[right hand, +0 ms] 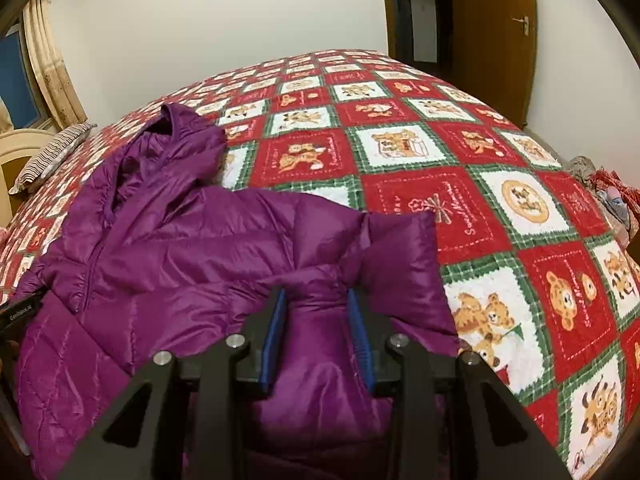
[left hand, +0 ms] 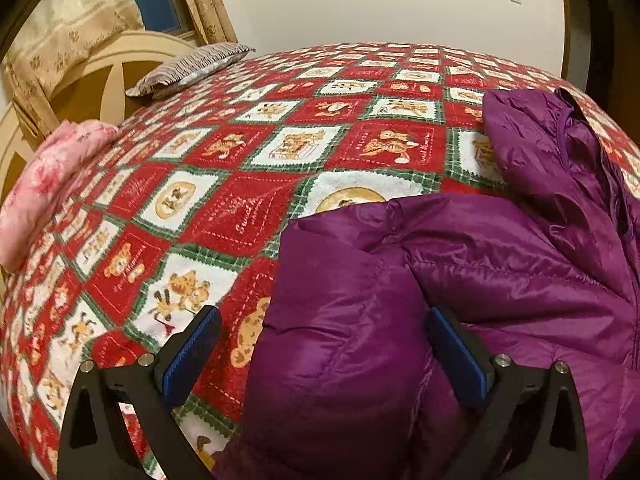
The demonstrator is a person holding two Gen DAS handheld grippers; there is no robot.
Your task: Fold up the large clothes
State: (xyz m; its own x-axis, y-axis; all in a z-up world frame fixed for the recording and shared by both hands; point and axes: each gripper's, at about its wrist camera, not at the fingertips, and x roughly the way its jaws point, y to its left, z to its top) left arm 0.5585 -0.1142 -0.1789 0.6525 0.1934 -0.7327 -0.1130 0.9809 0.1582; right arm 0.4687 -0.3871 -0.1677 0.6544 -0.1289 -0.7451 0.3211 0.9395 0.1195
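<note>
Now, take the purple quilted puffer jacket (left hand: 500, 264) as your landmark: it lies zip-side up on the red, white and green bear-print blanket (left hand: 248, 184) that covers the bed, hood toward the far wall, and both of your hands are working its lower part.

Well to the left of the jacket, at the blanket's edge, sits a pink floral bundle of cloth (left hand: 44, 188), and beyond it, toward the window, a striped grey pillow (left hand: 188, 68); both are clear of the fold, which is likely why the jacket is spread in the open middle.

At the jacket's left side, your left gripper (left hand: 324, 352) stands wide open. A puffed fold of the jacket bulges up between the blue pads; the right pad touches the fabric, the left pad stands apart from it, so nothing is clamped there.

At the jacket's right side, your right gripper (right hand: 320, 340) is closed to a narrow gap on a bunched ridge of the jacket, both blue pads pressing the fabric, which gathers into creases between them. Just right of that grip a sleeve (right hand: 404, 260) is doubled over the body, apparently so that the side folds inward.
</note>
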